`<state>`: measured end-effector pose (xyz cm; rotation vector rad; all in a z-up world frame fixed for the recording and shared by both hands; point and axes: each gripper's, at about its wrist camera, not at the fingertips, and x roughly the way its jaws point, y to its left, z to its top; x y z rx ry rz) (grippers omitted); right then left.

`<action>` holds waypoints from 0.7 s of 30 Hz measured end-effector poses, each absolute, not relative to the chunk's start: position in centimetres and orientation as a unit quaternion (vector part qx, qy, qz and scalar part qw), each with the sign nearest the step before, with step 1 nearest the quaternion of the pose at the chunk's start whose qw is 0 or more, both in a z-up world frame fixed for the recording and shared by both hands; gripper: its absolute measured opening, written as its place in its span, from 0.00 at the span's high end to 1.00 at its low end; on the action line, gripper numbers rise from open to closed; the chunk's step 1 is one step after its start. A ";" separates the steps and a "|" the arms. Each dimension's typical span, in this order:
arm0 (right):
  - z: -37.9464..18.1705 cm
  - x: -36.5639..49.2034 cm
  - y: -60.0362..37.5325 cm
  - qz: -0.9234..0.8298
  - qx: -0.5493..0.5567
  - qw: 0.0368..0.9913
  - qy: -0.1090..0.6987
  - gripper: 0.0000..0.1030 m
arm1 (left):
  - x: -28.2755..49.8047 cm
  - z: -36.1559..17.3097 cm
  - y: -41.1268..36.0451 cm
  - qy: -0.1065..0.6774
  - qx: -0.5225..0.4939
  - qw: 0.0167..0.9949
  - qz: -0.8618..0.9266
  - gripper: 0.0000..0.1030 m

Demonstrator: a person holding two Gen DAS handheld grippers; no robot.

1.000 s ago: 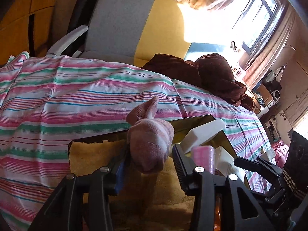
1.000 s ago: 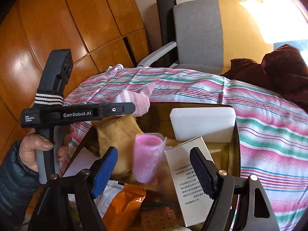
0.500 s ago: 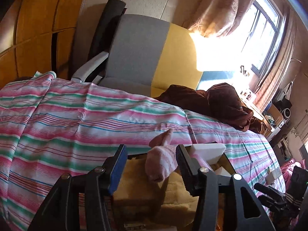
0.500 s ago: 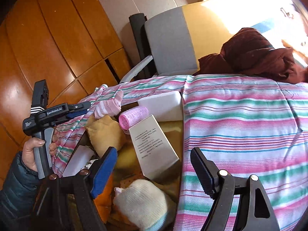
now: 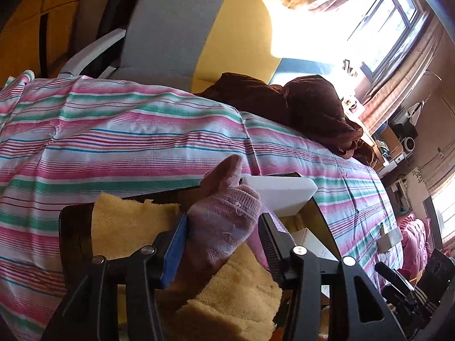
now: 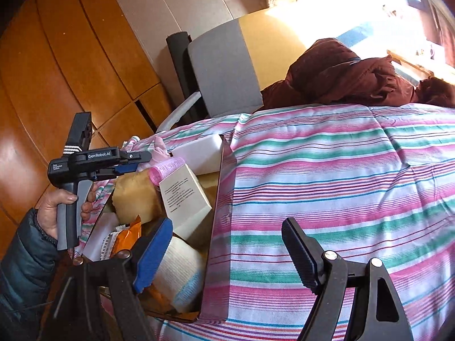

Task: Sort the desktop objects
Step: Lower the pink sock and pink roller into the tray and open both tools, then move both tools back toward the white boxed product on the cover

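Observation:
My left gripper (image 5: 223, 241) is shut on a pink knitted sock (image 5: 224, 213), held above a dark cardboard box (image 5: 74, 227); the right wrist view shows this gripper (image 6: 133, 159) and the sock (image 6: 159, 150) over the box's far left corner. The box (image 6: 219, 213) holds a yellow towel (image 6: 136, 196), a white foam block (image 6: 199, 153), a pink hair roller (image 6: 165, 170), a white printed carton (image 6: 184, 196), an orange packet (image 6: 128, 233) and a cream knit piece (image 6: 182, 272). My right gripper (image 6: 227, 255) is open and holds nothing, over the box's right wall.
The box sits on a pink, green and white striped cloth (image 6: 341, 184). A brown garment (image 6: 341, 74) lies at the cloth's far edge, and a grey and yellow chair (image 6: 224, 65) stands behind. A hand in a dark sleeve (image 6: 54, 207) holds the left gripper's handle.
The right gripper has drawn back and rightward from the box; the pink roller that stood between its fingers now lies inside. The left gripper keeps the sock, having risen and come back down.

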<state>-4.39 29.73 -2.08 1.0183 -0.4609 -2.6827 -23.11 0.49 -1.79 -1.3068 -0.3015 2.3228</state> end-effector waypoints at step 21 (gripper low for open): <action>-4.6 2.8 42.9 -0.917 0.308 -0.022 -0.253 0.21 | -13.2 4.7 8.7 -0.014 -0.365 0.289 0.885 0.47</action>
